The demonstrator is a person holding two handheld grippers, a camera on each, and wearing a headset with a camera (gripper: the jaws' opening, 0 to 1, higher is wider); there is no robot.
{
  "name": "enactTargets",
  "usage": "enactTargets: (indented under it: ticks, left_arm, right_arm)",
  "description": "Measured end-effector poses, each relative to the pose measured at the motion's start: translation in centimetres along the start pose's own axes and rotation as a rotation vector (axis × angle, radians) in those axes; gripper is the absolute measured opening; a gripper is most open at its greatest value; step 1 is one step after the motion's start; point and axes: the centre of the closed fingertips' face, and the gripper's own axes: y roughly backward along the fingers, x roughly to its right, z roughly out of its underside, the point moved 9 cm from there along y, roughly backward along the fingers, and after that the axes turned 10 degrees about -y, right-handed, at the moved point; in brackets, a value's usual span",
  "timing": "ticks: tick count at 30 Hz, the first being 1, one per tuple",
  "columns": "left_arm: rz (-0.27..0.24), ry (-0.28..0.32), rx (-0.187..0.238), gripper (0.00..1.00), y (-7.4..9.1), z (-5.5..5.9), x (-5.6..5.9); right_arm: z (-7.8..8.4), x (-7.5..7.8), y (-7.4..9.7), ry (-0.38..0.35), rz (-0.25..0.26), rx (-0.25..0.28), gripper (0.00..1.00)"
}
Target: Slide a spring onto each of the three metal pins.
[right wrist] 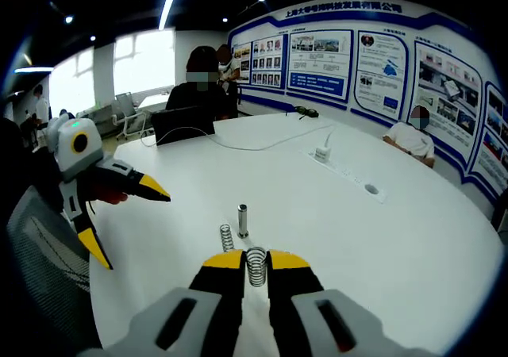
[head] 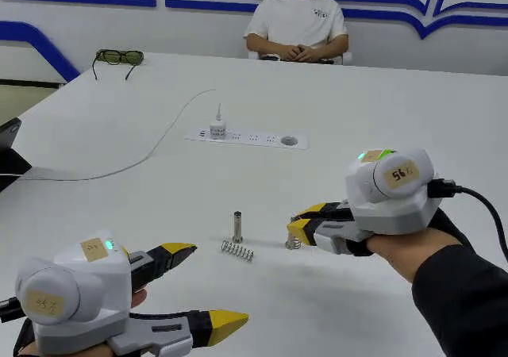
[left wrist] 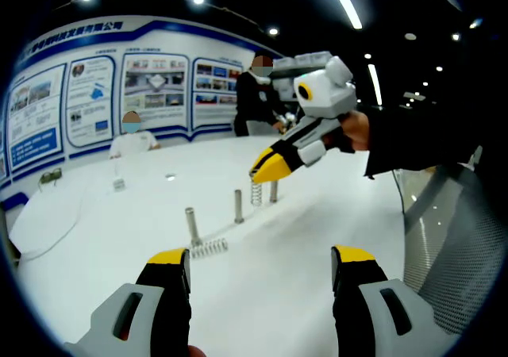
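While the right gripper (right wrist: pixel 255 260) pinches a spring (right wrist: pixel 255 268) upright on the white table (head: pixel 357 103), a second spring (head: pixel 236 251) lies flat just beside a bare metal pin (head: pixel 236 226). Nearer the table edge, the left gripper (head: pixel 216 284) hangs with jaws wide and empty. Farther off sit a power strip (head: pixel 248 138), a white cable (head: pixel 151 155), glasses (head: pixel 119 56) and a seated person (head: pixel 298 24).

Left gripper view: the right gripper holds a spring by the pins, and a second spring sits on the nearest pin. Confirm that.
One part is wrong. The right gripper does hold a spring by the pins, but the second spring lies on the table beside the nearest pin, which is bare. The left gripper view shows it.
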Motion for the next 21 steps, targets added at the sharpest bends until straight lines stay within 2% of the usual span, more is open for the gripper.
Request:
enactTargets:
  ticks: [7,21]
  left_arm:
    - [0.0,0.001,0.001,0.74,0.0,0.1,0.0]
    - [-0.004,0.003,0.0,0.74,0.0,0.2,-0.1]
  right_arm:
    - [-1.2,0.5,0.2,0.003,0.008,0.019,0.12]
    - [-2.5,0.9,0.1,0.008,0.014,0.043,0.12]
